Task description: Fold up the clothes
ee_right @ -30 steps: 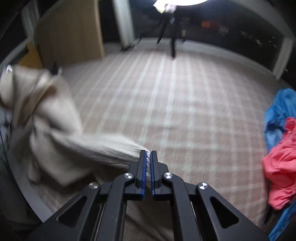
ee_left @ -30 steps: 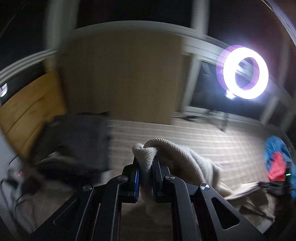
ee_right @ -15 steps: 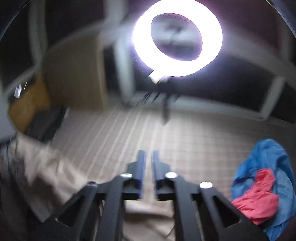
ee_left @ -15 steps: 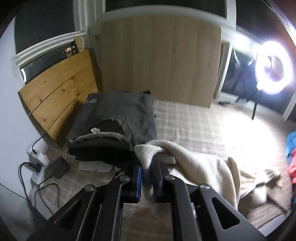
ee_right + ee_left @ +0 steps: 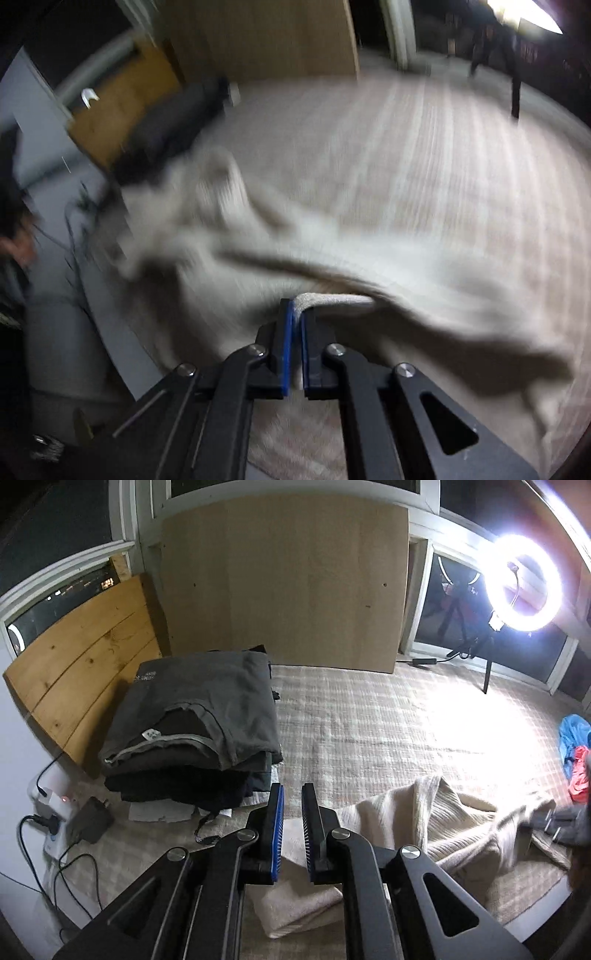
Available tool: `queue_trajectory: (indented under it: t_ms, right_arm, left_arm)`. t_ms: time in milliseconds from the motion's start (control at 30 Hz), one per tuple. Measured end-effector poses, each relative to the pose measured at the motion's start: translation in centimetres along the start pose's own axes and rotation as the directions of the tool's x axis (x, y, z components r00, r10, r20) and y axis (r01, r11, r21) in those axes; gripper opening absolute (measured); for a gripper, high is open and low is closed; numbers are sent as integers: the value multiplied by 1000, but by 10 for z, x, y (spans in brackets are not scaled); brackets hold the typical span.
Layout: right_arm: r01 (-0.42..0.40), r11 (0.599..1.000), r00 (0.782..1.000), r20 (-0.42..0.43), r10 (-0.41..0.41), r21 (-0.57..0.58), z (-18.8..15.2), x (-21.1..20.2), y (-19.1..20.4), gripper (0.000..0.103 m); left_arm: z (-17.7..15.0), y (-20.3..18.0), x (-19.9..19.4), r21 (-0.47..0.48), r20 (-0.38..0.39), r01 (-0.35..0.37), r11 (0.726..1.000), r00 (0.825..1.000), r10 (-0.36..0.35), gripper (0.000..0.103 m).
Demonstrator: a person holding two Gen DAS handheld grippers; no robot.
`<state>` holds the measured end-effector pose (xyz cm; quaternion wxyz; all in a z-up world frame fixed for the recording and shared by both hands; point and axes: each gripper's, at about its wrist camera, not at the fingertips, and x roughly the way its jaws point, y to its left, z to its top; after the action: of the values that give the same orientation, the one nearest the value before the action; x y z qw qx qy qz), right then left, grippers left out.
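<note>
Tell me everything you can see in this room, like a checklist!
Surface: checked carpet, brightly lit on the right.
Job's things: beige sweater lying rumpled; stack of folded dark clothes beside it.
Clutter: blue and red clothes heaped at the far right.
Grippers: left gripper fingers slightly apart, nothing between them; right gripper pinching the sweater's edge.
Cables: black cables and a plug adapter by the wall.
Surroundings: ring light, wooden boards, dark windows.

Dim room, glaring ring light (image 5: 523,583) at right; right wrist view heavily motion-blurred, edges fisheye-bent
</note>
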<state>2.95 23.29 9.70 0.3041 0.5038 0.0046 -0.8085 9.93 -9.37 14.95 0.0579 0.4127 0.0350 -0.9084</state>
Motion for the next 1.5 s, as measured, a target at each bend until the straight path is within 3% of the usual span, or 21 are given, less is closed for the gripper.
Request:
queue_trajectory:
  t_ms: [200,267,333,367,433,467,533,567,633,700,767,900,967,1100,1133,1167,1233,1300,1333,1367,1500]
  right_arm:
    - [56,998,986,159,-53,-12,74,-65,-9,3]
    - [99,994,962,258,-83,-49,127,-74,9,3]
    - [69,993,936,349,-32,-92,175,-76,31,4]
    - [71,992,939,342,-32,-101,191,-70,34,8]
    - [132,987,967,233,-107,-94,209,-49,39,21]
    - [157,983,973,186,-138,-91,216,-41,41,21]
    - [95,993,974,213,-78,-72,196,-51,29,25]
    - [71,996,973,223,-57,-56,184,-56,20,37]
    - [69,997,971,228,-72,19,153,-58,-1,47]
    - [64,994,978,193,-81,93,107,-55,-25,47]
    - [62,982,986,144,-89,180,65,-47,-46,47]
    - [44,928,997,43,-64,369,-6,-23,-77,47]
    - [5,892,1000,21,-16,453,-30,-9,-86,47]
    - [-54,868,999,25,47,494,-46,6,-75,47]
    - [-68,861,998,26,63,504,-50,9,-72,47]
    - [-79,856,997,28,76,510,-52,12,-70,47]
    - [-70,874,998,28,64,481,-43,16,-67,47]
    - [-62,887,998,27,56,457,-32,24,-60,36]
    - [-56,899,998,22,52,435,-27,26,-57,7]
    - [-48,910,999,18,44,412,-21,28,-54,2]
    - [14,959,996,86,-40,284,20,1,-36,2]
  left_arm:
    - [-1,-4,-4,10,8,63,998,998,-63,10]
    - [3,-12,-2,33,6,88,996,996,-88,10]
    - [10,-25,2,68,2,106,992,994,-107,11]
    - [14,-33,5,84,-2,111,990,994,-111,12]
    - [21,-51,9,130,-6,130,983,991,-131,13]
    - [25,-61,11,158,-6,145,977,989,-146,17]
    - [32,-80,14,215,-8,173,961,984,-175,26]
    - [34,-90,18,248,-16,182,952,983,-184,28]
    - [39,-110,25,311,-32,201,929,979,-201,29]
    - [48,-134,44,375,-92,258,891,966,-241,35]
    - [58,-161,66,428,-169,319,846,947,-272,52]
    - [70,-209,104,478,-258,375,794,924,-281,53]
    - [73,-230,135,441,-350,411,798,897,-269,55]
    - [59,-255,168,419,-447,451,788,858,-254,54]
    - [55,-260,175,422,-460,451,786,854,-242,42]
    - [53,-263,179,417,-465,451,789,852,-241,21]
    - [55,-257,182,359,-475,479,801,833,-284,8]
    - [61,-246,172,333,-441,484,809,838,-321,4]
    - [64,-238,164,328,-417,481,813,846,-332,4]
    - [67,-229,155,323,-392,472,820,856,-338,4]
    - [83,-168,105,219,-267,455,863,879,-396,3]
